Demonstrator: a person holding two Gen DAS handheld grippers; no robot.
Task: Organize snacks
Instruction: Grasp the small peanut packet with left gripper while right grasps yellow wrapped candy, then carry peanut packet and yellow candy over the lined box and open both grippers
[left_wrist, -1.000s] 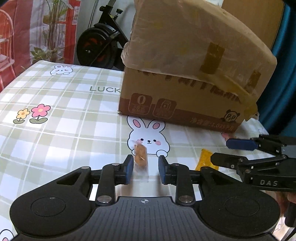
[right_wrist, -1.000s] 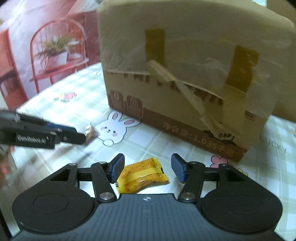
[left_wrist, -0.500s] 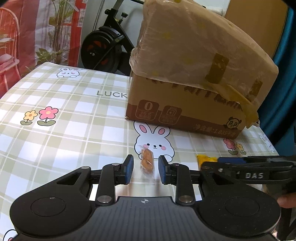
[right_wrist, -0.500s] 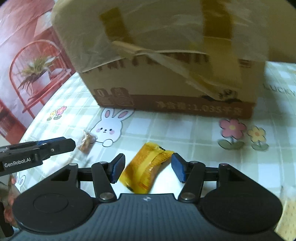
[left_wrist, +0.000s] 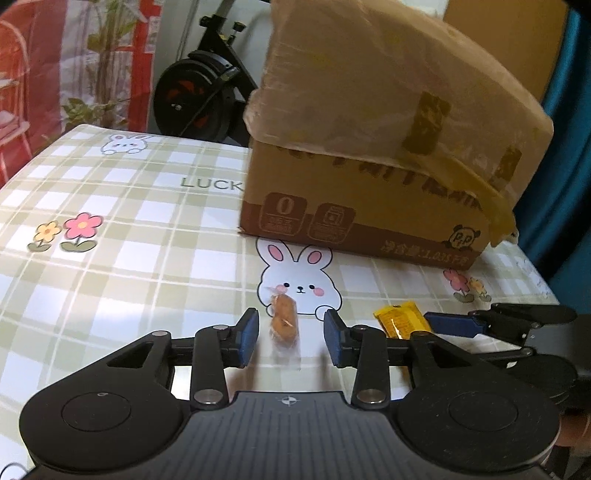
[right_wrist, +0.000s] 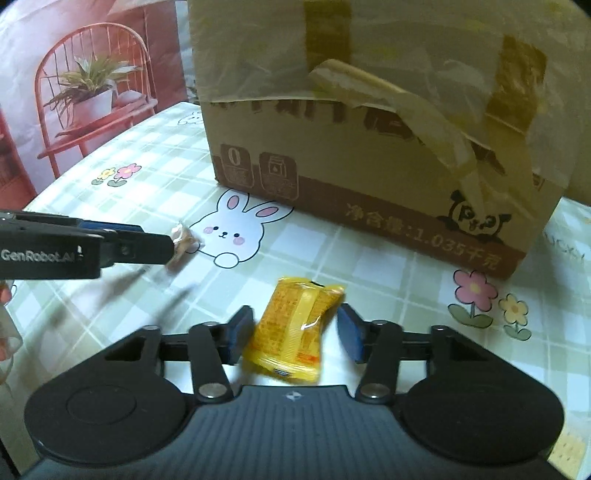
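A small clear-wrapped brown cookie snack (left_wrist: 283, 325) lies on the checked tablecloth (left_wrist: 129, 258), by the rabbit print. My left gripper (left_wrist: 291, 334) straddles it. Its jaws are opening and the blue pads stand clear of the wrapper on both sides. A yellow snack packet (right_wrist: 295, 328) lies between the jaws of my right gripper (right_wrist: 295, 332), which are closing. The left pad is almost at the packet and a gap shows on the right. The left wrist view has the yellow packet (left_wrist: 400, 321) to the right. In the right wrist view the cookie snack (right_wrist: 183, 242) shows at the left gripper (right_wrist: 159, 239).
A big taped cardboard box (left_wrist: 369, 184) with plastic film over its top stands just behind both snacks. An exercise bike (left_wrist: 199, 99) is past the table's far edge. A blue curtain (left_wrist: 569, 147) hangs at the right. A pale packet (right_wrist: 569, 450) lies at the near right.
My left jaws have spread wider, away from the cookie snack. My right gripper has dropped a little over the yellow packet and its jaws have narrowed around it.
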